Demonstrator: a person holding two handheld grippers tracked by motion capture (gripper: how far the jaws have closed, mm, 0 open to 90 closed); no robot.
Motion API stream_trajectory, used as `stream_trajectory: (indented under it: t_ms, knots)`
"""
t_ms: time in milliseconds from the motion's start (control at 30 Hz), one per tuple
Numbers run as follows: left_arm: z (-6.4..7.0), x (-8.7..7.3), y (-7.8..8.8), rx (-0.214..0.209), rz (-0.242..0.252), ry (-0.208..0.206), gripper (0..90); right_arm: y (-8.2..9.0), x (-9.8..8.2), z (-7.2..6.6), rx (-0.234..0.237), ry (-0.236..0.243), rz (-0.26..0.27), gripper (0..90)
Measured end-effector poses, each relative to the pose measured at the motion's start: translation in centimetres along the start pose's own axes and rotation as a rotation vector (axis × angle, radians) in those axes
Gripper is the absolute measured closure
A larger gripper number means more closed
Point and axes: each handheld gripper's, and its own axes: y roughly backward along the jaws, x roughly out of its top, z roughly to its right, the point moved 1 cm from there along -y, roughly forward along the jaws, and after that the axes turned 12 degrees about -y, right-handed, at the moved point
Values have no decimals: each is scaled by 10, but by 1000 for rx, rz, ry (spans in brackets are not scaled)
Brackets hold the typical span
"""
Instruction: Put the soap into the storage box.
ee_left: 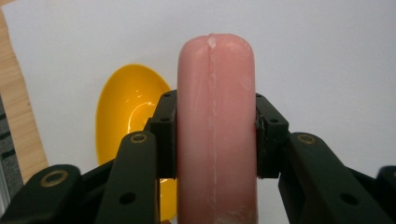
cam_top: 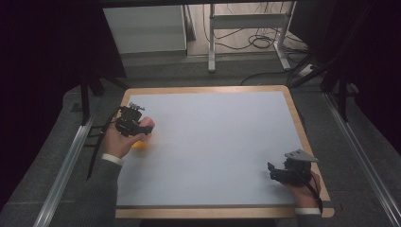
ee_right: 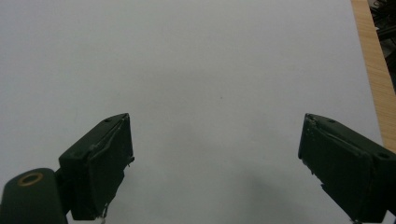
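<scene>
Left gripper view: left gripper (ee_left: pixel 215 140) clamps pink sausage (ee_left: pixel 215 116); no readable txt

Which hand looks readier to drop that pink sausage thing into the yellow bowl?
Left, probably. The left gripper already clamps the pink sausage beside the yellow bowl; the right gripper is open and empty, far across the table.

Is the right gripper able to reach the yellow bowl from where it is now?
Probably yes: the right gripper is open and empty, and only bare white mat lies between it and the yellow bowl. However, the left gripper, holding a pink sausage, hangs just above the bowl.
</scene>
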Motion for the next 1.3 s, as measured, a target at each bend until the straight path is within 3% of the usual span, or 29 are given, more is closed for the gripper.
stream_trajectory:
  t_ms: [600,1300]
  knots:
    - [-16,-4,-4,18,-11,40,601,0,0,0,-2,3,-3,97]
    - [-37,-18,-27,25,-58,109,601,-2,-1,0,-6,3,-8,97]
